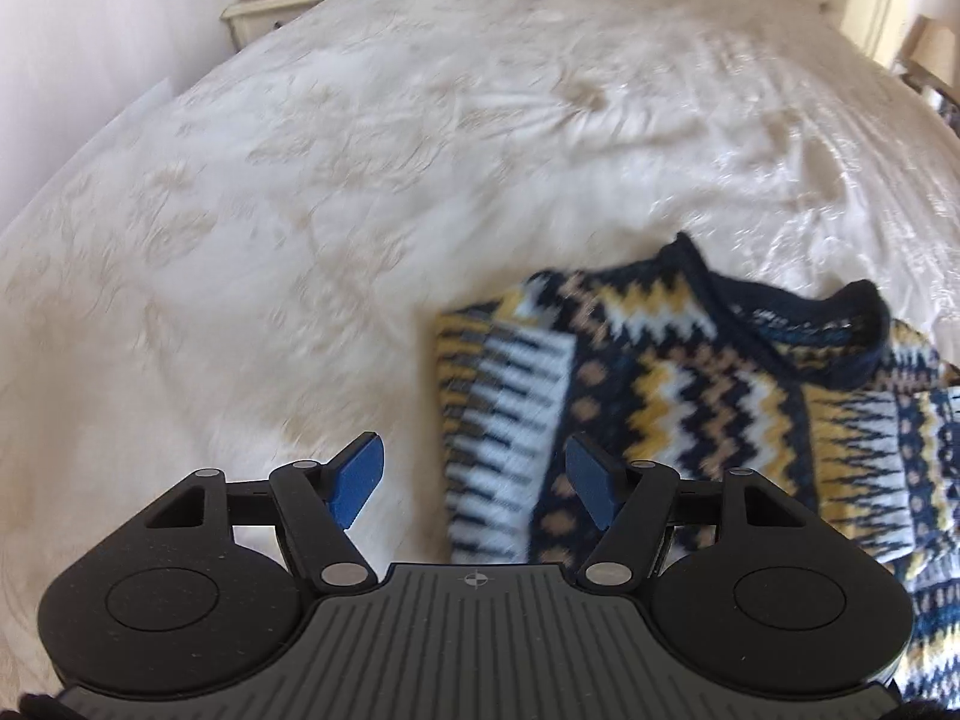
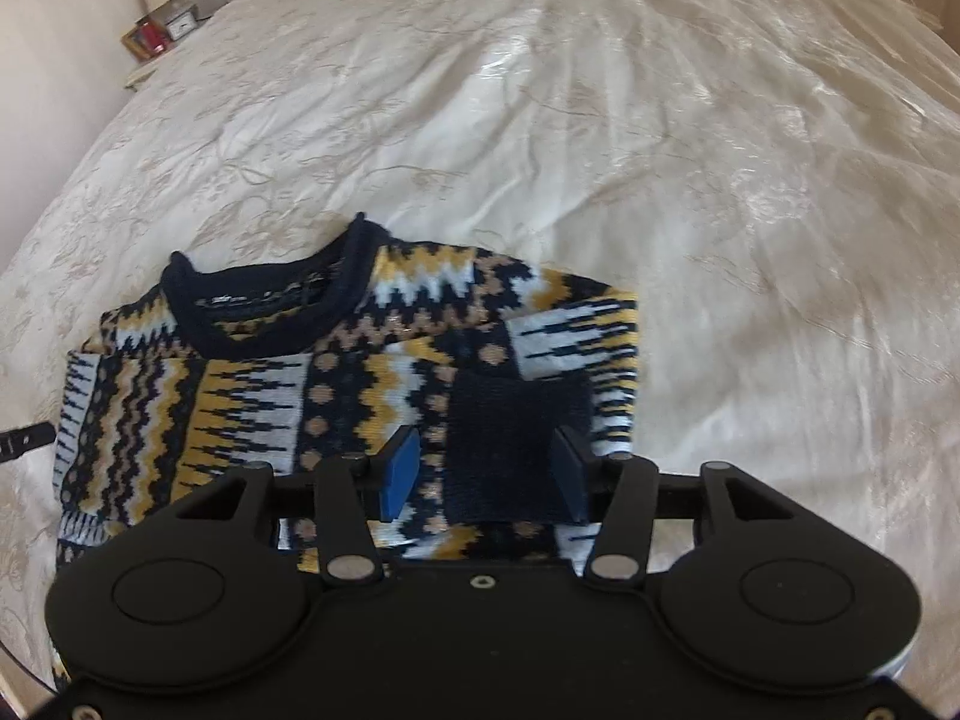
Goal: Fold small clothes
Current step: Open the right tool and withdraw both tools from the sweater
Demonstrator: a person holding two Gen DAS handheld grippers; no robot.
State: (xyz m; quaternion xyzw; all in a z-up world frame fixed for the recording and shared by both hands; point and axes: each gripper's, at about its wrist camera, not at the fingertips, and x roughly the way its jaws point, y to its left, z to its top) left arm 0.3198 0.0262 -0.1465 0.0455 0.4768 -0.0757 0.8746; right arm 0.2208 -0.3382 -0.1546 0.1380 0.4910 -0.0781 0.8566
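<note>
Sweater (image 2: 336,384): patterned knit in navy, yellow, white and tan, lying on the bed (image 2: 600,120); lower left of the right wrist view, lower right of the left wrist view; both sleeves folded in over the body.
Collar (image 2: 264,324): navy, toward the top of the garment.
Left claw (image 1: 474,480): released, blue pads apart above the sweater's left folded edge, gripping nothing.
Right claw (image 2: 486,474): released, pads either side of a navy cuff (image 2: 510,432), not pressing.
Nightstand (image 1: 276,6): upper left.
</note>
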